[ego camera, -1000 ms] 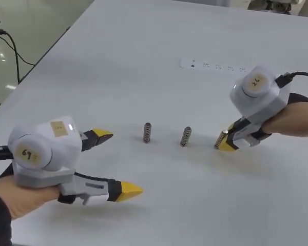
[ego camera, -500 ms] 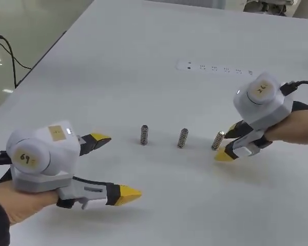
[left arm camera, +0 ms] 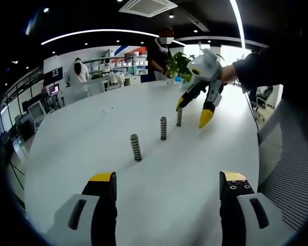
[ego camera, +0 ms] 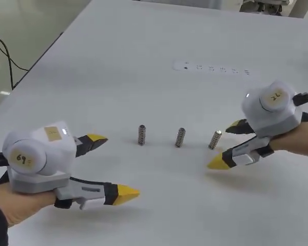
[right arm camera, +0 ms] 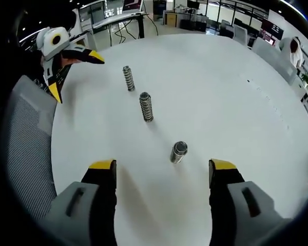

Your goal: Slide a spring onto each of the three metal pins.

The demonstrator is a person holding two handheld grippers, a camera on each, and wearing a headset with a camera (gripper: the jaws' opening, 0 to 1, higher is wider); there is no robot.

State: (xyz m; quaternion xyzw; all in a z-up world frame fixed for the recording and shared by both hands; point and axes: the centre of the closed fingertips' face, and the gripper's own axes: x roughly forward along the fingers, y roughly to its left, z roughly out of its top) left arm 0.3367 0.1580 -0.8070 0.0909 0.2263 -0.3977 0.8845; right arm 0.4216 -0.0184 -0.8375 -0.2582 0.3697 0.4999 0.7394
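Currently: row of three springs [ego camera: 180, 137] standing upright mid-frame on the table [ego camera: 143, 61], presumably over pins too slim to make out; rightmost spring [ego camera: 214, 139] just left of the right tool [ego camera: 220, 144], jaws spread and empty; left tool [ego camera: 119, 165], likewise spread, lower left, well apart.

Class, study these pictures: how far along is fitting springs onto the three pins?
Done: three coiled metal springs stand upright in a row on the white table, apparently seated on hidden pins. In hand: nothing; left tongs and right tongs are open, empty. Left: nothing visible.
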